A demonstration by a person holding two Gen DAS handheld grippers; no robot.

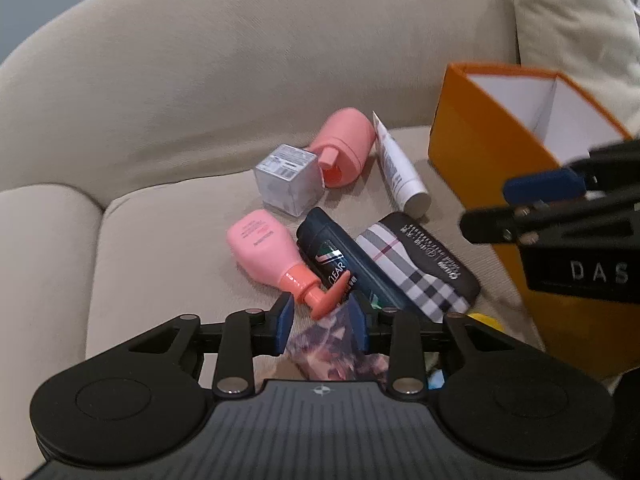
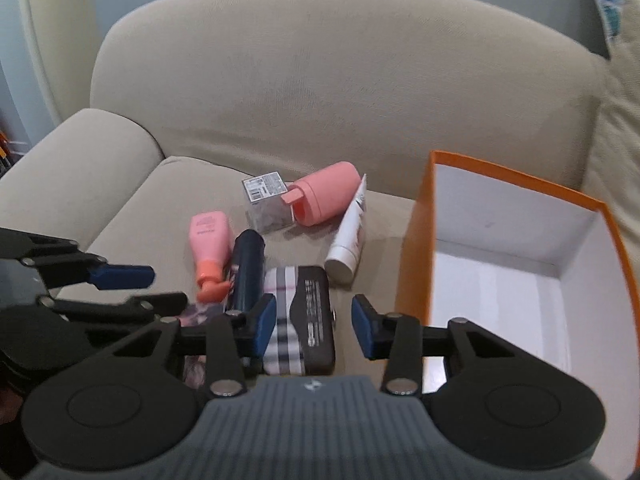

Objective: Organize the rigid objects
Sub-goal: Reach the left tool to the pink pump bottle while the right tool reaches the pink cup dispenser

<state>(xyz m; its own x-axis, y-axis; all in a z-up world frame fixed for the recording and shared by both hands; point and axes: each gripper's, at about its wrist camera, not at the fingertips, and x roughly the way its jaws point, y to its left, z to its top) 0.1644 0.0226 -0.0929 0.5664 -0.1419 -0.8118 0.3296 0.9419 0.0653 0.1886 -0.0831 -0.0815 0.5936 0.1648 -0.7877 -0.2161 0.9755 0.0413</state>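
A home living room is showing here: a beige fabric sofa [image 2: 320, 92] with a rounded armrest [image 2: 80, 168] is filling both views, a cushion [image 1: 576, 28] is leaning at its end, and toiletry bottles [image 1: 264, 248] are lying on the seat.

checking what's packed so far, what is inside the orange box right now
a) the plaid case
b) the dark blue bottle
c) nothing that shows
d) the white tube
c: in the right wrist view the orange box shows only bare white walls and floor, while the white tube, the plaid case and the dark blue bottle all lie outside it on the sofa seat.
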